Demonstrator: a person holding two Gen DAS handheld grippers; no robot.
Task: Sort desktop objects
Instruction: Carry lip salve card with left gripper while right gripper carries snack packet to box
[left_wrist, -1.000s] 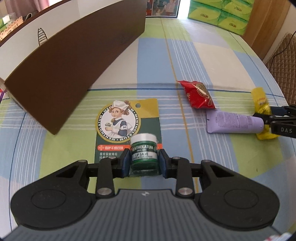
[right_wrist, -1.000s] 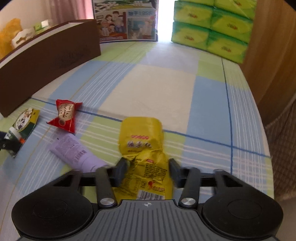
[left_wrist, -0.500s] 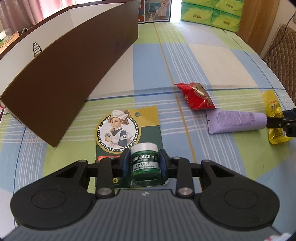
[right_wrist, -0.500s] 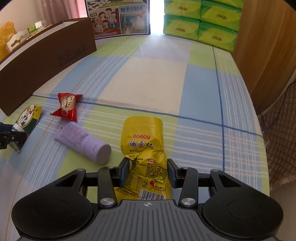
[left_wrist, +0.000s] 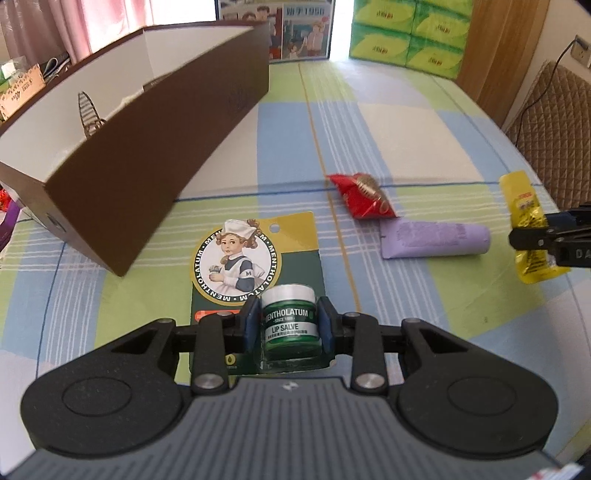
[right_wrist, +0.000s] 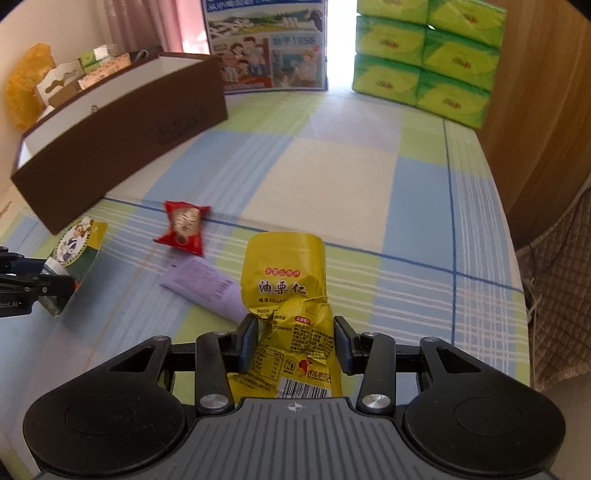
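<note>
My left gripper is shut on the green lip salve jar, which is fixed to its green and yellow card; the card hangs lifted off the checked tablecloth. My right gripper is shut on a crumpled yellow snack packet, also raised above the cloth. From the left wrist view the right gripper shows at the far right with the yellow packet. In the right wrist view the left gripper sits at the left edge with the card.
A long brown open box with a white inside stands at the left. A red candy wrapper and a lilac tube lie on the cloth between the grippers. Green tissue packs and a picture board line the far edge.
Both grippers have risen and pulled back, carrying the lip salve card and the yellow packet up off the cloth. More of the box's inside shows now.
</note>
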